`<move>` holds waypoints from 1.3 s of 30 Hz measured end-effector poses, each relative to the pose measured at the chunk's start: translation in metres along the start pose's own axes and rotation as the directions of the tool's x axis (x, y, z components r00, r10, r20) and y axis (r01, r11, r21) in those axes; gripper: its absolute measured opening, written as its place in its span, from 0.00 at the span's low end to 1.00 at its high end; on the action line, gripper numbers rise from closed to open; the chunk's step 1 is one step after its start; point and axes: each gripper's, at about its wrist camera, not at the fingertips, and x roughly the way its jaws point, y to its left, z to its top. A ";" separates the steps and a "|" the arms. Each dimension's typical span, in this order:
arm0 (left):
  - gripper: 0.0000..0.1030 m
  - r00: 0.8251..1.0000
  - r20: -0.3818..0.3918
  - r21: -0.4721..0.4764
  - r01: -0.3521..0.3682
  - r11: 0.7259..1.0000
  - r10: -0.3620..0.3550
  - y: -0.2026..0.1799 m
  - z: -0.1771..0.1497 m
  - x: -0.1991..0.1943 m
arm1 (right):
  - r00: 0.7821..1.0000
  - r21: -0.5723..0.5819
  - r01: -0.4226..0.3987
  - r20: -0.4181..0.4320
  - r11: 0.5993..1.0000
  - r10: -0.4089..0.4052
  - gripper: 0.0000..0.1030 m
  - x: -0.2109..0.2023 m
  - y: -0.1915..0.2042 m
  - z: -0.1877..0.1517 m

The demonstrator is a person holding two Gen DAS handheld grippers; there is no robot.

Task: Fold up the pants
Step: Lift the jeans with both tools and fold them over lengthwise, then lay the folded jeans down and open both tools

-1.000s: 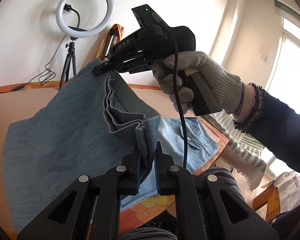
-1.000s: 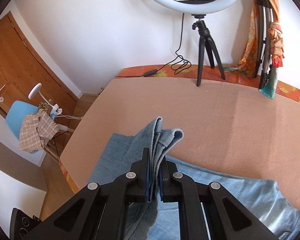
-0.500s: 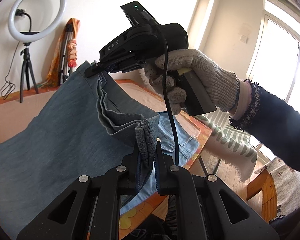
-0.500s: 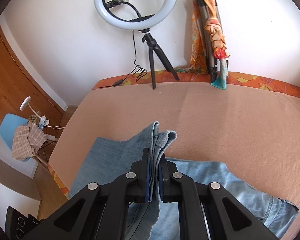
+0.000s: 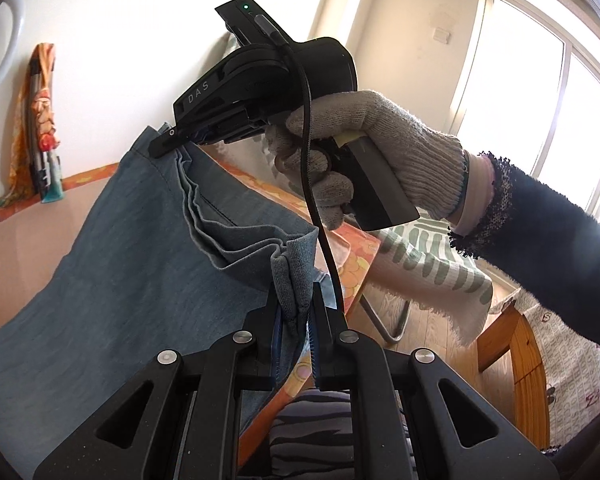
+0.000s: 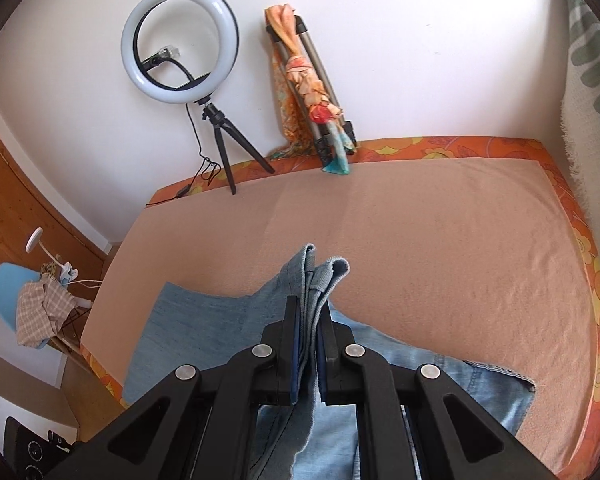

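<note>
Blue denim pants [image 5: 112, 264] are held up off the peach-covered table [image 6: 440, 248], lower part draped on it. A bunched hem corner is clamped in the left tool [image 5: 296, 316], jaws nearly closed on cloth. The other corner is pinched by the right tool [image 6: 309, 320], gripped by a gloved hand [image 5: 364, 152].

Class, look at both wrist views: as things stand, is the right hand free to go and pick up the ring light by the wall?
Probably not yet. The right tongs are shut on a bunched edge of the pants, so they are occupied. The pink cover toward the ring light looks bare, so nothing else blocks the path.
</note>
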 end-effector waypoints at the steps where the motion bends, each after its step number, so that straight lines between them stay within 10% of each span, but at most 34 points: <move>1: 0.09 1.000 -0.011 0.006 0.008 1.000 -0.008 -0.003 0.001 0.006 | 1.000 0.011 0.010 0.005 1.000 -0.010 0.04 -0.004 -0.008 -0.002; 21: 0.10 0.975 -0.221 0.042 0.040 0.998 -0.030 -0.021 -0.011 0.068 | 0.996 0.197 0.076 -0.058 0.977 -0.066 0.04 0.024 -0.116 -0.057; 32: 0.14 0.994 -0.088 -0.033 -0.063 0.997 0.060 0.019 0.000 -0.017 | 0.985 0.164 0.167 -0.076 0.972 -0.156 0.24 0.026 -0.127 -0.067; 39: 0.29 0.966 -0.014 -0.151 -0.256 0.955 0.257 0.077 -0.023 -0.101 | 0.987 0.113 0.154 0.018 0.982 -0.157 0.36 0.003 -0.089 -0.060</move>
